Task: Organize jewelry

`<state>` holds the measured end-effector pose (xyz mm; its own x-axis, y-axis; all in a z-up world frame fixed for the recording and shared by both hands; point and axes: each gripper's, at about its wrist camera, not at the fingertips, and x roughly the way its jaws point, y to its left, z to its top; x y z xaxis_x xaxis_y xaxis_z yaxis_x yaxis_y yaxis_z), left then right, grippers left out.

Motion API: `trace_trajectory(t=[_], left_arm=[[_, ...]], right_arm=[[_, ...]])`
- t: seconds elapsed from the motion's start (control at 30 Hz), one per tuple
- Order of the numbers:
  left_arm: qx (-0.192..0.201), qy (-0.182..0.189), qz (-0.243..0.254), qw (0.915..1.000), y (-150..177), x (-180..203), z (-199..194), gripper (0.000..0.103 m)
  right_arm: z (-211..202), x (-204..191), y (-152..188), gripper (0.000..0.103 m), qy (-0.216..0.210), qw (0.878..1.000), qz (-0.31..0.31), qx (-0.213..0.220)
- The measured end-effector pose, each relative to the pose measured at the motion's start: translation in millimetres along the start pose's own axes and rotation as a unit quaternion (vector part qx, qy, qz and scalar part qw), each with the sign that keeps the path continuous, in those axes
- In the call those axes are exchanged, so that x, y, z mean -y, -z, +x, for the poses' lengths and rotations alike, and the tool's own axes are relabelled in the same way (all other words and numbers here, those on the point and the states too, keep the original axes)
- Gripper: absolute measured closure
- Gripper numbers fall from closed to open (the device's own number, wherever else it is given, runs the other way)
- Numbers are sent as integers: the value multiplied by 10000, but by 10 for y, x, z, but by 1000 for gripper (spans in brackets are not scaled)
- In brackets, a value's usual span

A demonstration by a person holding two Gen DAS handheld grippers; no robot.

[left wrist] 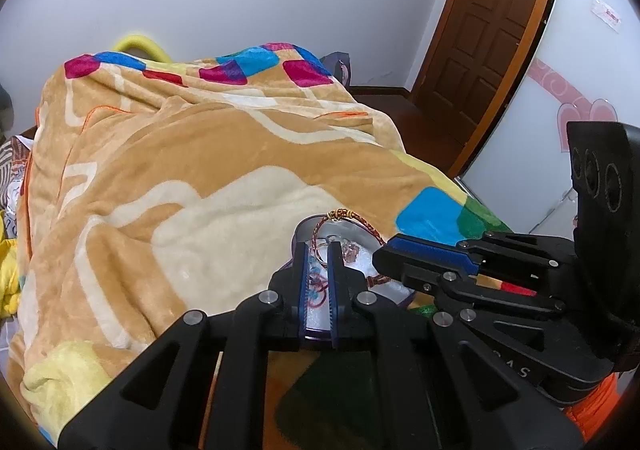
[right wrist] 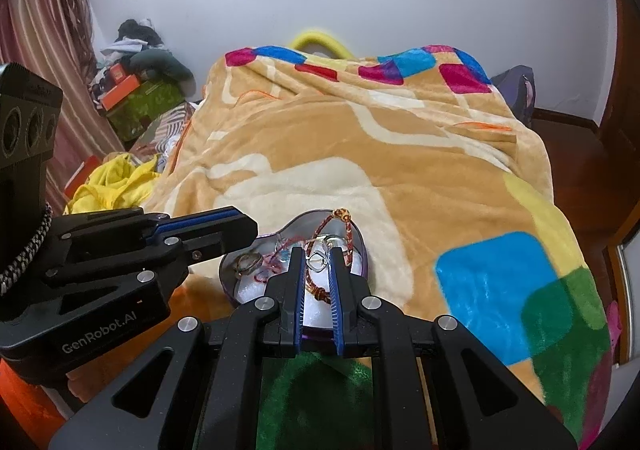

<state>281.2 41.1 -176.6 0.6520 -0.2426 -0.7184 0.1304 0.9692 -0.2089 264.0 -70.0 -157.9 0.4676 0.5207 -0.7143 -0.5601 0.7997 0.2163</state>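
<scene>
Right gripper (right wrist: 318, 256), fingers a little apart and holding nothing, sits over the red bracelet (right wrist: 348, 238) in the heart tin (right wrist: 362, 250). Bracelet runs near-to-far. Left gripper (left wrist: 319, 250) waits just left, also part open.

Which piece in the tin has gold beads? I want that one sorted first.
The braided red cord bracelet draped over the heart-shaped tin's far rim; its gold beads sit at the top. The other pieces show none.
</scene>
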Motion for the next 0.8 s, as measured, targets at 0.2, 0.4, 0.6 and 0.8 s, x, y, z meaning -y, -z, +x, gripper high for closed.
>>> trace_trajectory(t=[0.2, 0.4, 0.6, 0.8], left_arm=[[21, -75, -53, 10000, -3, -13, -105, 87], [316, -196, 3, 9993, -21, 58, -438, 70], [793, -293, 83, 9964, -84, 209, -955, 66], [1614, -443, 226, 9856, -83, 465, -1692, 60]], right_arm=[[-53, -50, -8, 78, 110, 9999, -86, 4], [-279, -104, -42, 75, 217, 9994, -128, 230], [-789, -196, -98, 75, 412, 9961, -124, 764], [-1500, -409, -140, 75, 560, 9850, -197, 1621]])
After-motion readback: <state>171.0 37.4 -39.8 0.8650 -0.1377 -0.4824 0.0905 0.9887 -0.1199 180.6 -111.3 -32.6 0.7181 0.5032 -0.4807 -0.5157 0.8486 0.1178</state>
